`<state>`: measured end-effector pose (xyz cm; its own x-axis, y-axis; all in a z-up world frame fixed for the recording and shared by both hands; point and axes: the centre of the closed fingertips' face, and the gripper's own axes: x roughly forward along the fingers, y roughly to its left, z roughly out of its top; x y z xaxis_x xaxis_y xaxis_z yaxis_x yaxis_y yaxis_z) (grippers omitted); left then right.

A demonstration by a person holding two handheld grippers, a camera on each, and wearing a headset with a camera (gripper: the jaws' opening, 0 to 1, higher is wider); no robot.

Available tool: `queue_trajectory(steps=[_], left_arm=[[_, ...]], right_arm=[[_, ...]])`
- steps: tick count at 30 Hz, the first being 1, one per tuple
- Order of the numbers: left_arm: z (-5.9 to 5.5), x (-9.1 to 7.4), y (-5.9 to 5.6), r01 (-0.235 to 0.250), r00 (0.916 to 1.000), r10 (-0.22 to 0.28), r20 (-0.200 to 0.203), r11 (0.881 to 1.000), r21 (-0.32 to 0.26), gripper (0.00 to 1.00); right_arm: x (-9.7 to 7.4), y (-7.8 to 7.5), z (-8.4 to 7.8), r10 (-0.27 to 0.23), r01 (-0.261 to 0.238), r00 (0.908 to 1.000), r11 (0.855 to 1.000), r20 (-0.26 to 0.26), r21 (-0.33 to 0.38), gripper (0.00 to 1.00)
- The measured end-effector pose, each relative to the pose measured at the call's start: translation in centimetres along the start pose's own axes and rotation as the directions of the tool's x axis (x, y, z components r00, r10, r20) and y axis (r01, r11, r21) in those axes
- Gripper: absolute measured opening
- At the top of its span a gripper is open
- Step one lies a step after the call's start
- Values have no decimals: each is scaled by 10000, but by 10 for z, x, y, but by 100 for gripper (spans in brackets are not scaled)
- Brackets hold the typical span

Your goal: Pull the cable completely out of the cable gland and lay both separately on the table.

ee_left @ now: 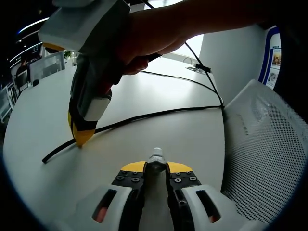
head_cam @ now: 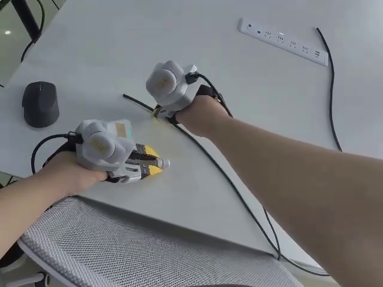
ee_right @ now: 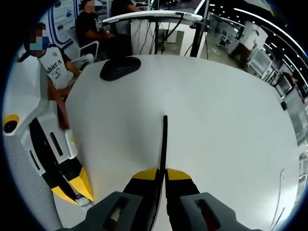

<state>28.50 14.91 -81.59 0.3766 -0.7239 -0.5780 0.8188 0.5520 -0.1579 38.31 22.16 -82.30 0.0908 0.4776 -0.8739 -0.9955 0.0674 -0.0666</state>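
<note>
The left gripper is clenched on the cable gland, pinched at the very jaw tips and clear of the cable. The right gripper grasps the cable, whose free end projects just ahead of its jaws over the counter.

Hazards:
- The gland looks small and rounded, so on release it may roll.
- The cable trails behind the right gripper over the counter edge, and its hanging weight may drag it away.

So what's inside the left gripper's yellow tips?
A small pale cable gland, pinched at the left gripper's tips with its end poking out. Its back part is hidden between the jaws. The black cable isn't in it.
</note>
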Motion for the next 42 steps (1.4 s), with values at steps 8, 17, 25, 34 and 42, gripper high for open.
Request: queue_trajectory(steps=[8,17,25,34,42], left_arm=[[2,0,0,-47,10000,48,77,9999,-123,21],[1,0,0,-149,9999,149,28,9999,-66,25],[4,0,0,-204,9998,204,54,9998,-21,26],[13,-9,3,-395,9989,401,237,9988,-275,32],[13,-23,2,-580,9980,591,226,9973,-439,40]], right_arm=[[-1,-6,1,-388,389,9992,9991,50,-159,10],[-7,-12,2,-680,680,9976,9977,128,-34,17],[-25,-19,2,-940,933,9948,9954,392,202,20],[-63,-32,-1,-1628,1580,9830,9856,851,603,22],[-107,-46,-11,-2201,1968,9661,9660,1346,1674,27]])
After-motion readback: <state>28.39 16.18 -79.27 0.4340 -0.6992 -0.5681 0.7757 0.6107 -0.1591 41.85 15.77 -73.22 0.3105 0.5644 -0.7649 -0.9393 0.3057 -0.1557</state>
